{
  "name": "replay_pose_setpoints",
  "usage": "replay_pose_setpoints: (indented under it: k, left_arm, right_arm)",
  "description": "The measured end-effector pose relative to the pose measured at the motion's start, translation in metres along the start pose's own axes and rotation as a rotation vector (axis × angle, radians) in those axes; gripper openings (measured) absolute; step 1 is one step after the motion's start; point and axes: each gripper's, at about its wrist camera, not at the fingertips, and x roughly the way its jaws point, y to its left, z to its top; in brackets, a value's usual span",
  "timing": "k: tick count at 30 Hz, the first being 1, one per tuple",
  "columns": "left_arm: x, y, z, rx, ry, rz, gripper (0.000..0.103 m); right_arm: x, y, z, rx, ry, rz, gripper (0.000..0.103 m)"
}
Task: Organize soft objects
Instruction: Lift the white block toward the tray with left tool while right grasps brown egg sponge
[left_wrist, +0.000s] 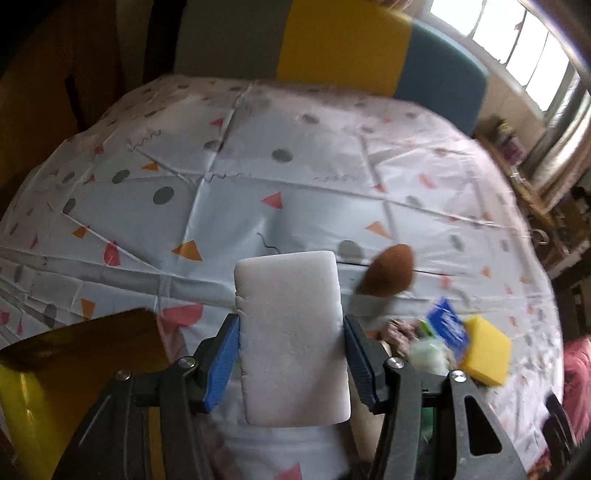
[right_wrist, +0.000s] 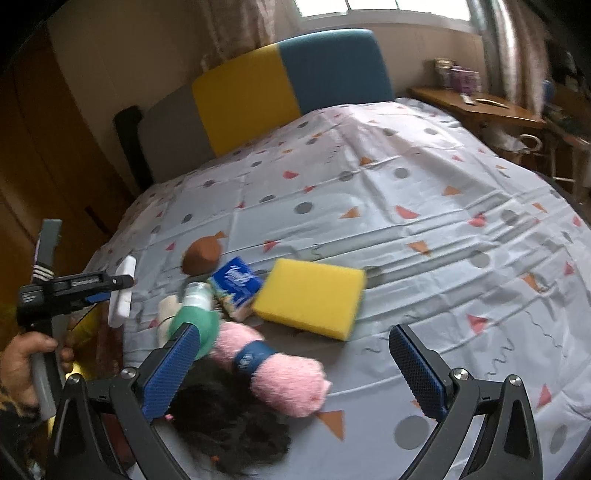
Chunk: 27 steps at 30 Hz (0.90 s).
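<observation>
My left gripper (left_wrist: 291, 354) is shut on a white sponge (left_wrist: 291, 332) and holds it above the bed; it also shows in the right wrist view (right_wrist: 123, 291). My right gripper (right_wrist: 295, 369) is open and empty, low over a pile of soft things: a pink plush (right_wrist: 284, 373), a yellow sponge (right_wrist: 310, 295), a blue tissue pack (right_wrist: 236, 282), a brown plush (right_wrist: 201, 253), a green and white item (right_wrist: 197, 314) and dark hair-like fluff (right_wrist: 229, 424). The yellow sponge (left_wrist: 485, 354), blue pack (left_wrist: 448, 328) and brown plush (left_wrist: 391, 269) lie right of the left gripper.
The patterned sheet (right_wrist: 424, 229) covers the bed. A yellow, blue and grey headboard (right_wrist: 258, 92) stands at the far end. A wooden desk (right_wrist: 476, 107) is at the right. A yellow and brown object (left_wrist: 66, 362) sits at the bed's left edge.
</observation>
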Motion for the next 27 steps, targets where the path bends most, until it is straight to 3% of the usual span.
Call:
replay_pose_setpoints:
  k: [7,13,22,24,27]
  left_arm:
    - [-0.049,0.013,-0.031,0.028,-0.056,-0.074,0.056]
    - [-0.090,0.036,-0.061,0.001,-0.100,-0.098,0.056]
    - [-0.117,0.075,-0.105,-0.056,-0.119,-0.068,0.056]
    - [-0.116,0.083,-0.111,-0.078,-0.104,-0.067,0.056]
    - [-0.116,0.091,-0.118,-0.103,-0.095,-0.061,0.056]
  right_arm:
    - [0.034,0.057,0.031,-0.088,0.063,0.124,0.103]
    - [0.112,0.115,0.063,-0.121,0.165,0.126,0.096]
    - [0.220,0.134,0.081,-0.036,0.311,-0.004,0.074]
    - [0.234,0.137,0.078,-0.028,0.342,0.001,0.052]
    - [0.236,0.140,0.077,-0.061,0.331,-0.009,0.045]
